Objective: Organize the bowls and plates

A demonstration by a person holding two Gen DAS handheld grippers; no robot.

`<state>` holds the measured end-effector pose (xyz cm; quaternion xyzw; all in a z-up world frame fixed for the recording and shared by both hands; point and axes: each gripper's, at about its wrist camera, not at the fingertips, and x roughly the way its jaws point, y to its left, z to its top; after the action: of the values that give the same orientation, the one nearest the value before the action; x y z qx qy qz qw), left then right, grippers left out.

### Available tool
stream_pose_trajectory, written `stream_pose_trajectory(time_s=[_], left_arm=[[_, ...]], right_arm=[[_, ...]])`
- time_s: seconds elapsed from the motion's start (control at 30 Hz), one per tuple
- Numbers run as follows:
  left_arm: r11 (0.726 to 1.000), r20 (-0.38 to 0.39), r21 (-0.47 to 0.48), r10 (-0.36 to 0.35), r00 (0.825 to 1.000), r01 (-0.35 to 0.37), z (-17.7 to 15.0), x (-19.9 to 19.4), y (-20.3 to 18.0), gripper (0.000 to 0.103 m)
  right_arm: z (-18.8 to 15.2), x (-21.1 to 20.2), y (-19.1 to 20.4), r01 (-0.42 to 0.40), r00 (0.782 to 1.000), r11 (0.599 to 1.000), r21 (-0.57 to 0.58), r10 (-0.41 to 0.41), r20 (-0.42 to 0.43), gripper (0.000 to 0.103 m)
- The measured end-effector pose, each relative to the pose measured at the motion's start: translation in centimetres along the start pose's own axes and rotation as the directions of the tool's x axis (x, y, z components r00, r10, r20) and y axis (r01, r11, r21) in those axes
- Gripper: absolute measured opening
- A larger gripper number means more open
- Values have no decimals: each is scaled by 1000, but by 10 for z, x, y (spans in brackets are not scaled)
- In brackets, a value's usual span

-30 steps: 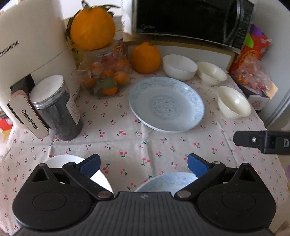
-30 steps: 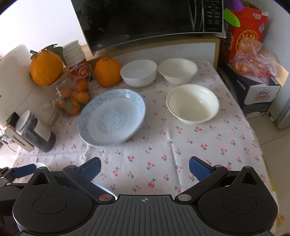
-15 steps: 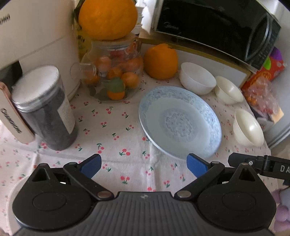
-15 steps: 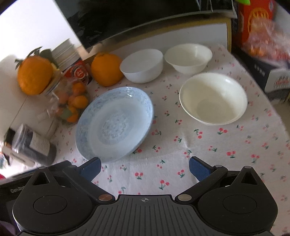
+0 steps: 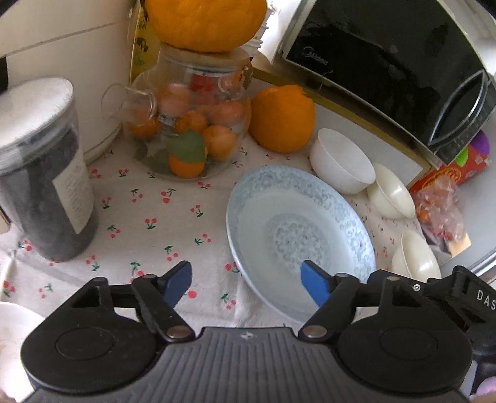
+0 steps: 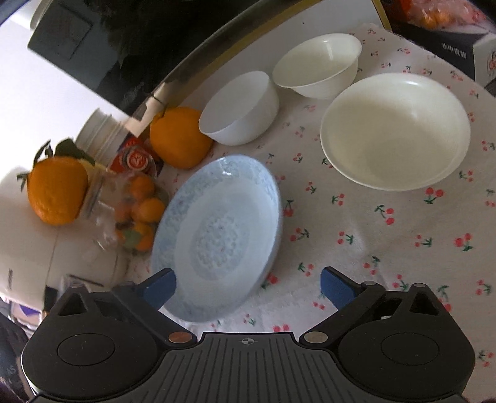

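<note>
A pale blue patterned plate [image 5: 297, 235] [image 6: 217, 235] lies on the cherry-print tablecloth. My left gripper [image 5: 246, 282] is open and empty, its right finger over the plate's near edge. My right gripper [image 6: 248, 285] is open and empty, hovering at the plate's near edge. Behind the plate stand a white bowl [image 5: 341, 161] [image 6: 240, 108] and a cream bowl [image 5: 392, 190] [image 6: 317, 65]. A wide cream bowl [image 6: 395, 131] [image 5: 415, 260] sits to the right. Another white dish [image 5: 12, 334] peeks in at the lower left of the left wrist view.
A glass jar of small oranges [image 5: 189, 124] with a large orange [image 5: 204, 21] on top, another large orange [image 5: 280, 117], a dark lidded jar [image 5: 40, 170] and a white appliance [image 5: 62, 46] crowd the left. A microwave [image 5: 387, 65] and snack packets [image 5: 440, 201] stand at the back and right.
Both grippers have moved forward and lower toward the blue plate, which now fills more of each view. Both stay open.
</note>
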<state>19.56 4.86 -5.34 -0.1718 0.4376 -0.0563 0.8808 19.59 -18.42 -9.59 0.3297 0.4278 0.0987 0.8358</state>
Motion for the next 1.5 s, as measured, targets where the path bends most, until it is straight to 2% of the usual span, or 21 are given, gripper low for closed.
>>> stream_pose_trajectory(time_s=[0.1,0.2,0.3,0.37,0.47,0.6,0.73,1.03,1.5], left_arm=[[1000,1,-27,-14,1000,14,1,7,1,58],[998,8,-50,-22,1000,23,1,13,0,50],[996,15,-87,-30,999,31,1,19,2,43],[993,22,-115,-30,999,33,2,22,3,37],[990,39,-140,-29,999,34,3,26,5,32],[989,35,-149,-13,999,18,2,30,9,20],[989,33,-150,-14,999,19,2,30,11,17],[999,22,-38,-3,1000,3,-3,20,3,15],[999,-5,28,-41,999,42,-11,0,-6,15]], right_arm=[[0,3,-2,-16,1000,1000,26,15,19,91],[1,8,-3,-18,999,999,38,16,40,80],[1,12,-5,-12,999,998,57,9,52,64],[0,16,-5,-5,998,998,66,1,62,49],[-1,22,-6,5,997,998,66,-10,74,35],[-1,23,-7,17,995,998,60,-22,96,28],[-2,22,-8,41,994,999,32,-44,99,16],[-1,10,0,67,992,998,-16,-65,110,15],[-7,-28,12,89,991,993,-82,-81,105,17]])
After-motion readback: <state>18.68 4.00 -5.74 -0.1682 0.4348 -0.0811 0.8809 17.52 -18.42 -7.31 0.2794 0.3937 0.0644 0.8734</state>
